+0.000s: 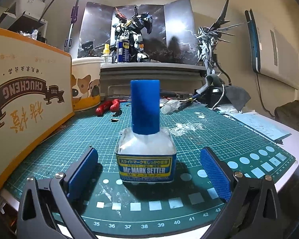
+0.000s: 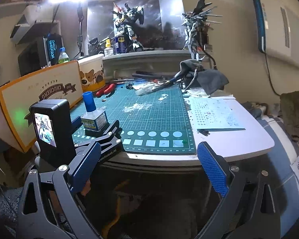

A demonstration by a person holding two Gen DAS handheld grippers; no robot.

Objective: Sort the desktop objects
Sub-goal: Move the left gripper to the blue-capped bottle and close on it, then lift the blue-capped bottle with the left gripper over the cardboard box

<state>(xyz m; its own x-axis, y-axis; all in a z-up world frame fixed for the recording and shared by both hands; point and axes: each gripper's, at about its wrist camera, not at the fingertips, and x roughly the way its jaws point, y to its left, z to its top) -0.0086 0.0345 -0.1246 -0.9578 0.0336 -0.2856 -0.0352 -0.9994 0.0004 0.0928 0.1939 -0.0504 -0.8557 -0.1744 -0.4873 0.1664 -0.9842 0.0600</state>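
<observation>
Place: a home hobby desk for scale-model building.
Work surface: a green gridded cutting mat [image 2: 155, 111], marked with scraps and white dust.
Models: an assembled robot figure [image 1: 132, 37] at 12 o'clock before a stormy backdrop, a spiky winged one [image 1: 211, 39] at 1 o'clock.
Supplies: a decal-setter bottle [image 1: 146, 139], red nippers [image 1: 107, 107] at 11 o'clock, a decal sheet [image 2: 213, 113].
Domestic signs: a puppy-print tub [image 1: 85, 83], a cardboard box [image 1: 24, 103] at 9 o'clock.
</observation>
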